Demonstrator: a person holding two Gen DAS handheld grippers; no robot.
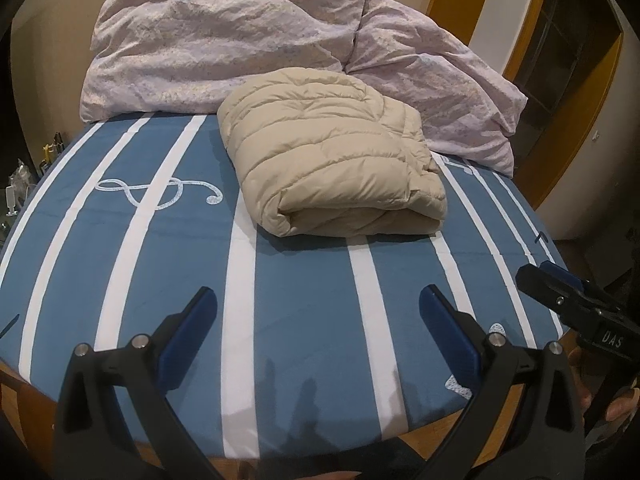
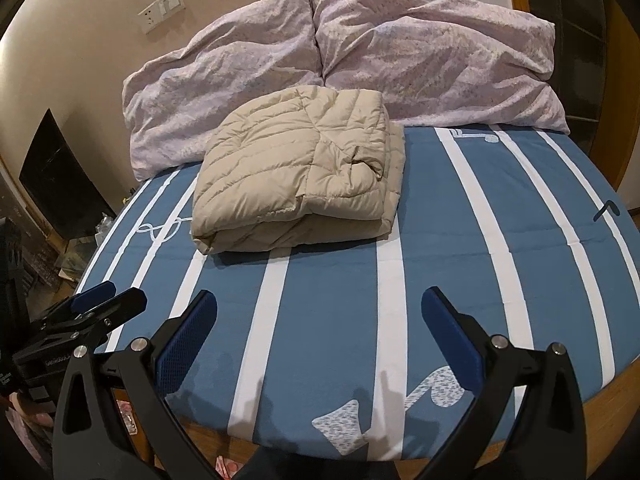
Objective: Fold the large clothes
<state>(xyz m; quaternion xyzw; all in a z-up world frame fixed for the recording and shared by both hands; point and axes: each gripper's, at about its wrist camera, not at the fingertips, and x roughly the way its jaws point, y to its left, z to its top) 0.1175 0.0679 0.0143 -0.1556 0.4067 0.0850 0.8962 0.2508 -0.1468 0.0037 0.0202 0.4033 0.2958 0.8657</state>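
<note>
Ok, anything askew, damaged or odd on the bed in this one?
Nothing damaged or spilled. The beige puffer jacket lies folded into a compact bundle on the striped blue sheet, slightly skewed to the stripes, one flap bunched on top. Behind it the two lilac pillows are rumpled. Both grippers are open, empty.

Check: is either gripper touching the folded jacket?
Apart. In both wrist views, bare striped sheet separates the open left gripper and right gripper from the jacket.

Beige wall (image 2: 100,60), wall socket (image 2: 162,9), striped bed (image 2: 460,240).
</note>
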